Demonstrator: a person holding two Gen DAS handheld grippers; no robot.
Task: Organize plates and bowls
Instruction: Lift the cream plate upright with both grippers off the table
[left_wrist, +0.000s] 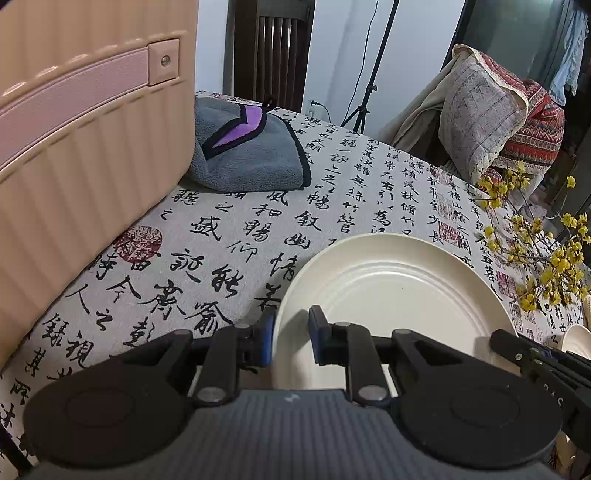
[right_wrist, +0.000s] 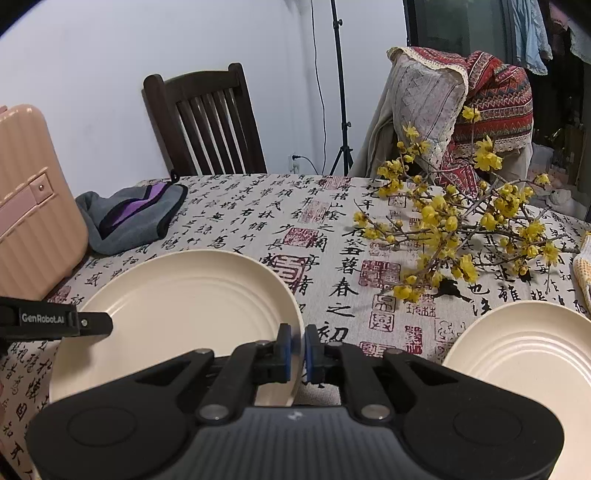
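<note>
**2 grippers pinch opposite edges of 1 cream plate**

The left gripper (left_wrist: 291, 334) has its blue pads astride the left rim of the cream plate (left_wrist: 395, 288), clamped on that edge. The right gripper (right_wrist: 297, 349) squeezes the plate's right rim between nearly closed pads. The plate sits over the calligraphy tablecloth (right_wrist: 258, 221), near the table's front. To its left, the pink suitcase (left_wrist: 85, 155) stands close, leaving a narrow strip of cloth. Behind lies open cloth up to the grey towel (left_wrist: 251, 155). On the right, a second cream plate (right_wrist: 524, 354) lies apart, with yellow flower branches (right_wrist: 461, 221) beyond it.
</note>
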